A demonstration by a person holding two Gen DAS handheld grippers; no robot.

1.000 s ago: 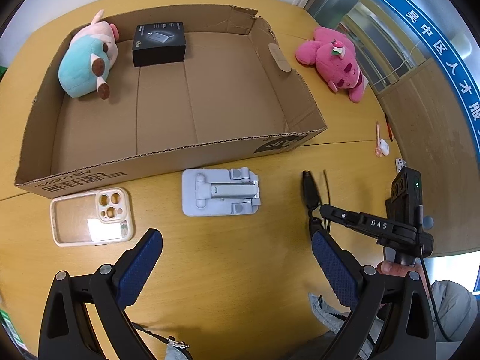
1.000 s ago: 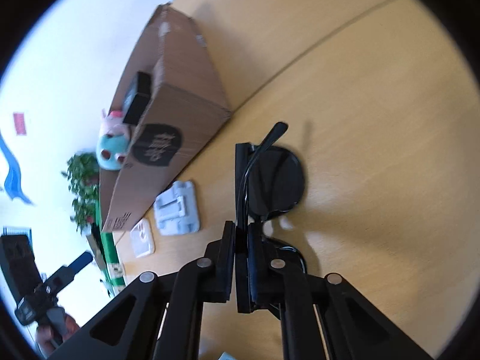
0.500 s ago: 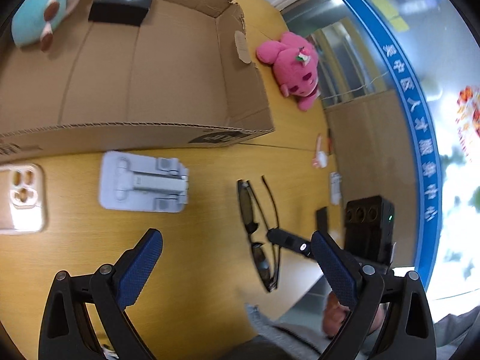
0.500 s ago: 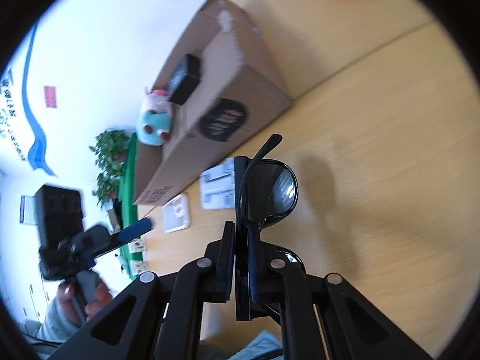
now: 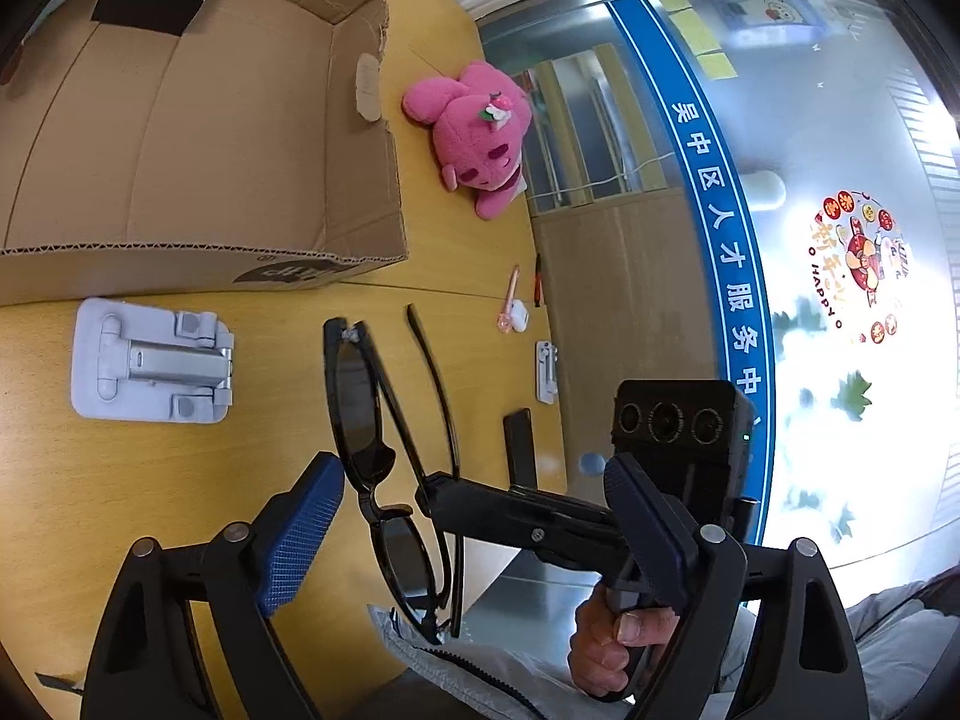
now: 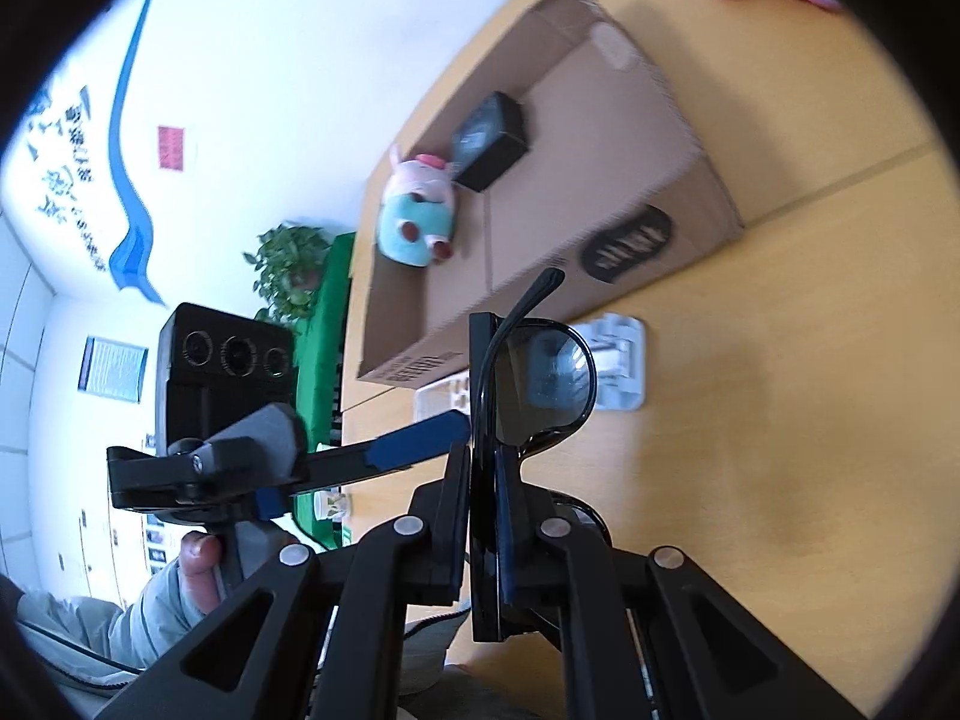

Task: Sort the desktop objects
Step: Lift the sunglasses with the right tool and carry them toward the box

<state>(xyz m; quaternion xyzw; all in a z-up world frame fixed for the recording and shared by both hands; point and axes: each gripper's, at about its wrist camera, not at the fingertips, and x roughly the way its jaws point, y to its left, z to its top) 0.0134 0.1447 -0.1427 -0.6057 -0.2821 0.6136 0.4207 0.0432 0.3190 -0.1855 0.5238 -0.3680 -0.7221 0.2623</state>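
In the left wrist view, the left gripper (image 5: 474, 522) is standing wide apart and grasping nothing. The sunglasses (image 5: 384, 438), which were lying low on the table a second ago, are now hanging just ahead of it, pinched by the right gripper (image 5: 429, 489). This probably means the carry toward the cardboard box (image 5: 198, 138), ahead and to the left, is beginning. The lower lens is partly covered.

In the right wrist view, the right gripper (image 6: 483, 480) is clenching the sunglasses (image 6: 540, 378) at the bridge. The box (image 6: 600, 180) is lying ahead beyond them. The frame is blurring, and the second lens is hiding behind the fingers.
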